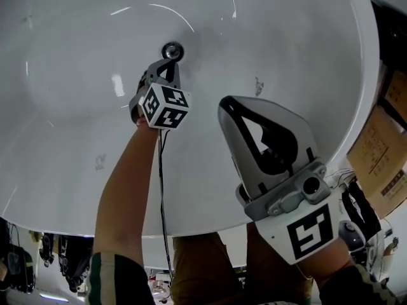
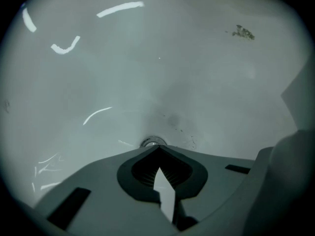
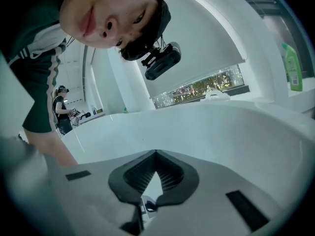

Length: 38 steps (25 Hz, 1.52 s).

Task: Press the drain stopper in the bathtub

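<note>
1. This is a bathroom setting: a white bathtub (image 1: 267,37) fills the head view, with a round metal drain stopper (image 1: 172,51) in its floor.
2. A green bottle (image 3: 294,68) stands on the tub's far right ledge (image 3: 300,98).
3. Cardboard boxes (image 1: 381,151) at the right and a second person (image 3: 61,109) far left suggest a shared workspace.

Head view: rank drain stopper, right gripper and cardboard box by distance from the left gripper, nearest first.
1. drain stopper: just beyond the left gripper tip, on the tub floor.
2. right gripper: to the right, nearer the camera.
3. cardboard box: far right, outside the tub.
</note>
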{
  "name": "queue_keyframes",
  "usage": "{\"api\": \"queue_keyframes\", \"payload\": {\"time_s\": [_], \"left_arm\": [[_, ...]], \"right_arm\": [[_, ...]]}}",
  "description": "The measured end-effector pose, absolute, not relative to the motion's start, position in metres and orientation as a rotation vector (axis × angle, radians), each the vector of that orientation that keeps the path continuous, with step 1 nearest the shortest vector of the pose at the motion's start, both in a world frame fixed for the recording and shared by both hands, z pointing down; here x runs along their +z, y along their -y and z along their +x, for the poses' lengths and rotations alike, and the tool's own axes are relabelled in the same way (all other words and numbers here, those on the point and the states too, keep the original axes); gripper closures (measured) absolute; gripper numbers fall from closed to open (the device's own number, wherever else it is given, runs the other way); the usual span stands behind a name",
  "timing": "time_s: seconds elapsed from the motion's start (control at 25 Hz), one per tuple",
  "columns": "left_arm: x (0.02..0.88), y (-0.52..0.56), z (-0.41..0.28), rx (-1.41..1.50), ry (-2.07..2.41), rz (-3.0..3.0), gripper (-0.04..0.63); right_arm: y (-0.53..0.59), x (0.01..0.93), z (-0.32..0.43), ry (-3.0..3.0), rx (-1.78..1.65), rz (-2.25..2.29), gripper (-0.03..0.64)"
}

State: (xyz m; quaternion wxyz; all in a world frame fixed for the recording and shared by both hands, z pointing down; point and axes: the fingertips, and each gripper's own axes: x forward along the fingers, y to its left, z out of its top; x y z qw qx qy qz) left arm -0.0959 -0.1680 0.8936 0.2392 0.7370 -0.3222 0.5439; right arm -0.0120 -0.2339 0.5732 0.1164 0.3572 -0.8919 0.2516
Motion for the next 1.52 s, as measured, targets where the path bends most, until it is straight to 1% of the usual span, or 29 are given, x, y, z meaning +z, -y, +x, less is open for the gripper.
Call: {"api": "queue_keyframes", "payload": {"time_s": [0.4, 0.56, 0.72, 0.96, 1.52], "left_arm": [[0.927, 0.183, -0.114, 1.485, 0.901, 1.951, 0.587], [0.938, 0.185, -0.113, 1.528, 0.860, 1.939, 0.588], [0.950, 0.197, -0.124, 1.438, 0.891, 1.768, 0.588], [0.944, 0.196, -0.118, 1.477, 0.799, 1.828, 0.588], [0.950, 0.182, -0.108, 1.477, 0.751, 1.852, 0.588]], "right_arm": [[0.243, 0.605, -0.031, 2.536, 0.736, 1.021, 0.603], [0.241, 0.606, -0.031, 2.539, 0.734, 0.988, 0.603], [0.237, 0.612, -0.031, 2.536, 0.730, 0.953, 0.603], [0.237, 0.616, -0.028, 2.513, 0.742, 0.986, 0.603], [0.238, 0.619, -0.025, 2.494, 0.731, 1.017, 0.603]]}}
